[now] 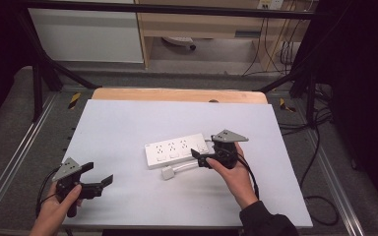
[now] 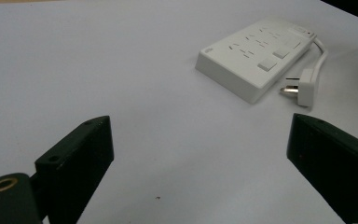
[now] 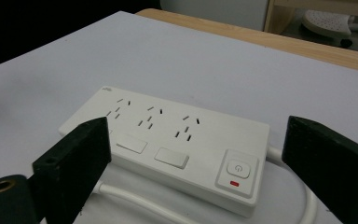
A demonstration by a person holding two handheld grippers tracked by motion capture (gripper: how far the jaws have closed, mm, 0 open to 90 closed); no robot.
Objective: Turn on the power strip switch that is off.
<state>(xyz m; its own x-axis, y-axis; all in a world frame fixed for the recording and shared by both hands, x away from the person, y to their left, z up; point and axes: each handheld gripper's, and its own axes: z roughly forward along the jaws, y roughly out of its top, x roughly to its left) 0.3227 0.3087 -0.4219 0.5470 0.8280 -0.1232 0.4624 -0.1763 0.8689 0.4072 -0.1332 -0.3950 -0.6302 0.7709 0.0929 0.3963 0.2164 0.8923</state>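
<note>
A: Strip [image 1: 177,150] position?
B: Lying mid-table [image 1: 128,123], right gripper [image 1: 200,158] hovering at its switch end, jaws apart. Plug [image 1: 168,173] lying beside it.
A: Left gripper [image 1: 100,175]?
B: Sitting well clear, jaws apart. Logo unreadable.

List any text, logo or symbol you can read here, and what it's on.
No readable words or numbers.
Power symbol, a circle with a stroke, on the power strip's switch button, with a red mark below it.
Small mark at the strip's far corner: too small to read.
Yellow-and-black striped tape on the frame beside the table: no text.
</note>
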